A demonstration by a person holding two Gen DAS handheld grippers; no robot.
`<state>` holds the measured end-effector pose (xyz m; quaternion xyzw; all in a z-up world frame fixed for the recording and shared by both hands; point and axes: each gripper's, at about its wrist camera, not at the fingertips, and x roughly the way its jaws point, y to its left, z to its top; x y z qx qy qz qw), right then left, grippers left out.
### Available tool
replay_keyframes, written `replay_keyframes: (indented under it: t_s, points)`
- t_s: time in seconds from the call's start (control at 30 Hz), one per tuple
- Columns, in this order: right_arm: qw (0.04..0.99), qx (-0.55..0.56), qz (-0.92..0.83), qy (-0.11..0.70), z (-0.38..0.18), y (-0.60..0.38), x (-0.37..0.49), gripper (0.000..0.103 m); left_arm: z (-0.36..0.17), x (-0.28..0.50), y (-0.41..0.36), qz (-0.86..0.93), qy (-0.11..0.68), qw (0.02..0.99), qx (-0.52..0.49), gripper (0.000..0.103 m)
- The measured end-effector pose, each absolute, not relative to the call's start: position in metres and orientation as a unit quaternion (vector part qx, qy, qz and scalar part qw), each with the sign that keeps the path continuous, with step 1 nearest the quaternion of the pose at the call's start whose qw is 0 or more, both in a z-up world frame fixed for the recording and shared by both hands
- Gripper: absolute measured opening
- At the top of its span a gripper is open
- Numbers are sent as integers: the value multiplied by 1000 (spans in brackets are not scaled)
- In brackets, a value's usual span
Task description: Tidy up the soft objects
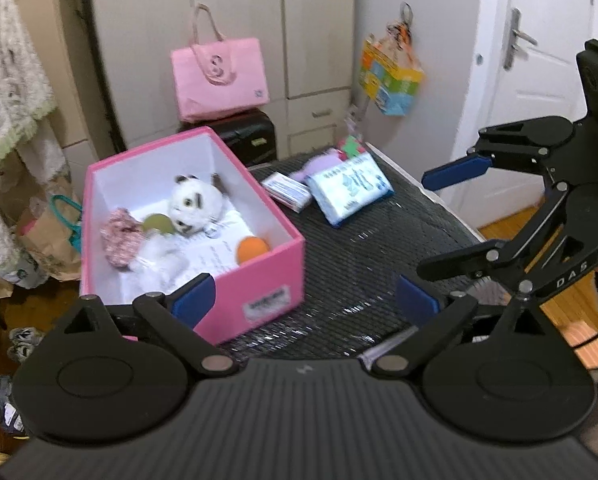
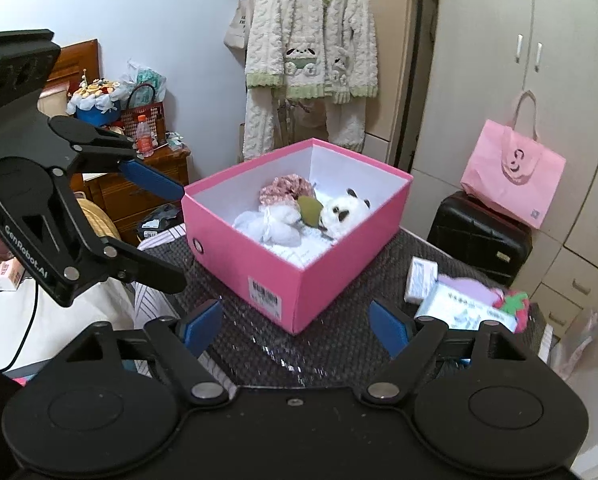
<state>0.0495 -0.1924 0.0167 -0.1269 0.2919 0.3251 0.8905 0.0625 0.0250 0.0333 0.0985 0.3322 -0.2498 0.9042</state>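
Observation:
A pink box [image 1: 259, 280] [image 2: 283, 272] stands on the dark woven table [image 1: 359, 264]. Inside lie a panda plush [image 1: 195, 204] [image 2: 345, 210], a pink scrunchie [image 1: 119, 236] [image 2: 285, 192], an olive ball [image 1: 157, 225] [image 2: 309, 210], an orange ball [image 1: 252, 249] and a white soft toy [image 2: 277, 224]. My left gripper [image 1: 303, 300] is open and empty above the box's near corner. My right gripper [image 2: 297, 326] is open and empty in front of the box. Each gripper shows in the other's view, the right one [image 1: 439, 228] and the left one [image 2: 167, 236]. Beyond the box lie tissue packs [image 1: 349, 190] [image 2: 465, 312], a purple soft item [image 1: 319, 164] [image 2: 467, 290] and a red-green strawberry plush [image 2: 511, 304].
A small white packet [image 1: 287, 191] [image 2: 419, 280] lies by the tissue packs. A black suitcase [image 2: 479, 236] with a pink tote bag [image 1: 219, 76] on it stands behind the table, in front of wardrobes. A robe [image 2: 311, 60] hangs at the back.

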Motion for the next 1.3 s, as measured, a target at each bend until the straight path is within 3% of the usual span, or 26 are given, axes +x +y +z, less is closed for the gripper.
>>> replay_keyframes:
  t_s: [0.47, 0.7, 0.9, 1.0, 1.3]
  points:
    - [912, -68, 270, 300, -28, -269, 61, 86, 13, 80, -66, -277, 333, 887, 163, 98]
    - [931, -53, 252, 258, -49, -303, 84, 90, 15, 104, -87, -286, 303, 903, 104, 98]
    - [937, -16, 244, 249, -74, -327, 119, 90, -2, 104, -116, -223, 157, 947, 172, 98]
    - [937, -3, 241, 252, -83, -335, 136, 89, -13, 110, -130, -193, 121, 956, 187, 98]
    - [939, 38, 233, 251, -103, -346, 176, 84, -40, 160, -145, -204, 182, 956, 102, 98]
